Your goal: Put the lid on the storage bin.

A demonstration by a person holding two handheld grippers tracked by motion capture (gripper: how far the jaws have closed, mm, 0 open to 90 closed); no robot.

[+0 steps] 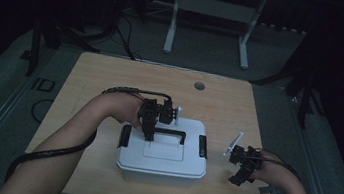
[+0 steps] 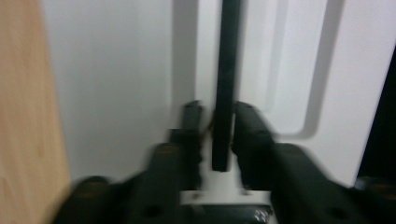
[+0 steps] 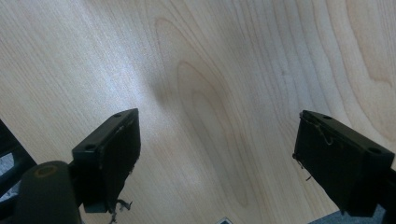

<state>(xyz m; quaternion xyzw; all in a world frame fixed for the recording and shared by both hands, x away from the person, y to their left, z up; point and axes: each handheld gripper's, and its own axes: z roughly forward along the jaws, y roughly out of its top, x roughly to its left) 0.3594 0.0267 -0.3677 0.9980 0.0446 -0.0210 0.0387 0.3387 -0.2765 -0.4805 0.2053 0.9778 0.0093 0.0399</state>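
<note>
A white lidded box (image 1: pixel 161 162) sits in the middle of the wooden table (image 1: pixel 111 84), with a black carrying handle (image 1: pixel 171 133) on its lid and a black latch at each end (image 1: pixel 125 136). My left gripper (image 1: pixel 149 135) reaches down onto the left part of that handle. In the left gripper view the handle bar (image 2: pixel 226 70) runs between the jaws (image 2: pixel 218 109). One pad lies against it and a narrow gap shows at the other, though the picture is blurred. My right gripper (image 1: pixel 236 166) rests to the right of the box, open wide over bare wood (image 3: pixel 217 126).
A small round grommet (image 1: pixel 199 86) sits near the table's far edge. Beyond the table stands a white metal frame (image 1: pixel 172 21) on a dark floor. Cables trail from both grippers along the forearms. Bare wood lies left of the box and behind it.
</note>
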